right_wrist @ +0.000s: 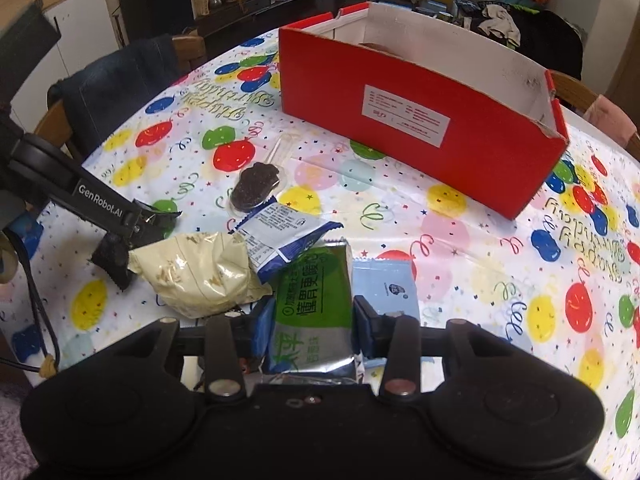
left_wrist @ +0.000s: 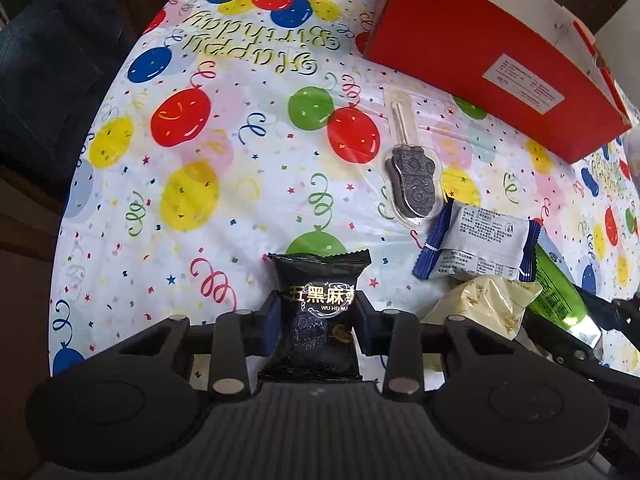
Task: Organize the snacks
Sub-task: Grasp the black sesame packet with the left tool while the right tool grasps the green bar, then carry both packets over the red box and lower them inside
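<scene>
My left gripper (left_wrist: 316, 316) is shut on a black snack packet (left_wrist: 318, 312) with gold lettering, held just above the balloon tablecloth (left_wrist: 200, 200). My right gripper (right_wrist: 312, 320) is shut on a green and silver snack packet (right_wrist: 314, 308). In the right wrist view the left gripper (right_wrist: 120, 240) shows at the left with the black packet (right_wrist: 114, 260). A cream packet (right_wrist: 200, 276), a blue and white packet (right_wrist: 280, 232), a light blue packet (right_wrist: 384, 284) and a dark lollipop (right_wrist: 256, 186) lie on the table. The open red box (right_wrist: 420, 120) stands behind them.
The red box also shows in the left wrist view (left_wrist: 480, 52) at the far right, with the lollipop (left_wrist: 412, 184), blue and white packet (left_wrist: 480, 240) and cream packet (left_wrist: 480, 304) before it. A chair with dark cloth (right_wrist: 120, 80) stands at the table's left edge.
</scene>
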### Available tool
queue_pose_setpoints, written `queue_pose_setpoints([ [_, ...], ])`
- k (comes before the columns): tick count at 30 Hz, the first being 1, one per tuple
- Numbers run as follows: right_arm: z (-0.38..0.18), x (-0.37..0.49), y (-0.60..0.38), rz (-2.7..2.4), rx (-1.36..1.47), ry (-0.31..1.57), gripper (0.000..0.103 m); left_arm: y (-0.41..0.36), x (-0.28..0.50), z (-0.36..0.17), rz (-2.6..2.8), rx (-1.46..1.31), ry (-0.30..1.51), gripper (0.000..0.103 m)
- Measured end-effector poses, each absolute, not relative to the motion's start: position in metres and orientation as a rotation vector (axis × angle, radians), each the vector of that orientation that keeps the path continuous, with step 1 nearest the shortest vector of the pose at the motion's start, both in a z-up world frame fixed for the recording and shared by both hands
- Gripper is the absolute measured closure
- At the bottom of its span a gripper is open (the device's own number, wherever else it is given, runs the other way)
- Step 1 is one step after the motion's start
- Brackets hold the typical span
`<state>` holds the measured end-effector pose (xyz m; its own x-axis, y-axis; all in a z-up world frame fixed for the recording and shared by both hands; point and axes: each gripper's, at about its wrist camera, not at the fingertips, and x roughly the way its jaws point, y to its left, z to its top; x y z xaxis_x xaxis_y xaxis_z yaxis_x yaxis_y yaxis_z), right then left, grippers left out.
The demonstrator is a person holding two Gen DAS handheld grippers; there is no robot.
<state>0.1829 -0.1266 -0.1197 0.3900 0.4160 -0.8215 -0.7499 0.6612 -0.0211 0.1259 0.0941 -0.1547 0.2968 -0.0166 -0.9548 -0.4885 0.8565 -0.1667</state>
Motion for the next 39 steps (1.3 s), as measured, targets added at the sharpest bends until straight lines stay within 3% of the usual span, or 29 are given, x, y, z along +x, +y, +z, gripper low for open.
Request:
queue_pose_setpoints([
  [17,-0.086,0.192,-0.166,0.682,-0.160,0.909,0.063,0.109,0.118,-0.128,0.252,-0.568,1.162,0.069],
  [39,-0.001,0.262,-0.165,0.660,-0.105,0.704,0.063,0.101,0.187,-0.038,0.136,-0.490,0.989,0.069],
])
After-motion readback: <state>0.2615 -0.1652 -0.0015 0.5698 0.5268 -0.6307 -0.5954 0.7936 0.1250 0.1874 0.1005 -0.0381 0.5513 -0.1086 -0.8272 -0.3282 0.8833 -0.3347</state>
